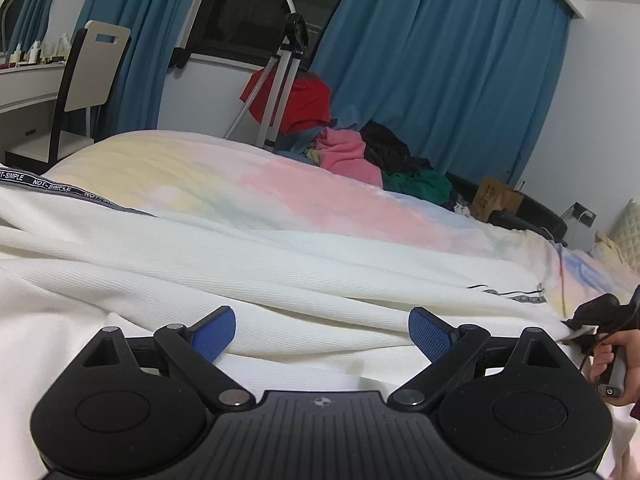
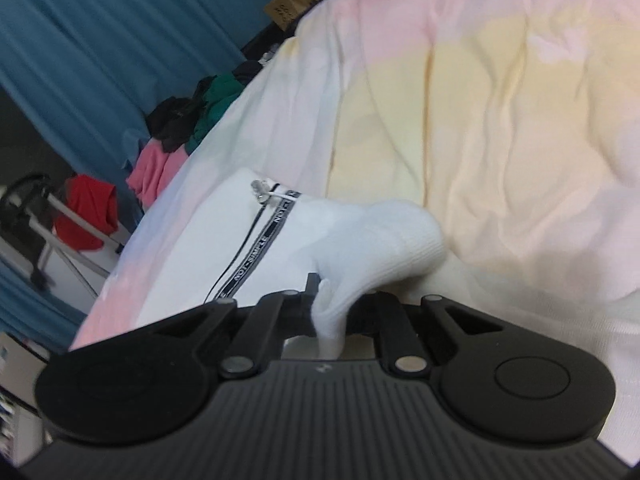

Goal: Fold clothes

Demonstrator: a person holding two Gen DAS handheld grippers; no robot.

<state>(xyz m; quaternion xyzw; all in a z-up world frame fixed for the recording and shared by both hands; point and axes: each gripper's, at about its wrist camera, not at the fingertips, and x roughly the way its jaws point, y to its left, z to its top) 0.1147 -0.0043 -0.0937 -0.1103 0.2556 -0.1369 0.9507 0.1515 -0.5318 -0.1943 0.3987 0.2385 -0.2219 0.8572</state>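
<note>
A white ribbed garment (image 1: pixel 240 272) with black "NOT-SIMPLE" lettered trim lies spread across the bed. My left gripper (image 1: pixel 322 330) is open just above it, blue pads (image 1: pixel 214 332) wide apart, holding nothing. My right gripper (image 2: pixel 336 312) is shut on a bunched fold of the same white garment (image 2: pixel 360 236), lifted off the bedspread; its fingertips are hidden by the cloth. The trim and a zipper pull (image 2: pixel 266 192) show beyond it. The right gripper and the hand holding it also show in the left wrist view (image 1: pixel 608 328), at the right edge.
The bed has a pastel tie-dye bedspread (image 1: pixel 320 192). A pile of pink, black, green and red clothes (image 1: pixel 360 148) sits at the far edge by a metal stand (image 1: pixel 280 72). A chair (image 1: pixel 92 76) and desk stand far left. Blue curtains hang behind.
</note>
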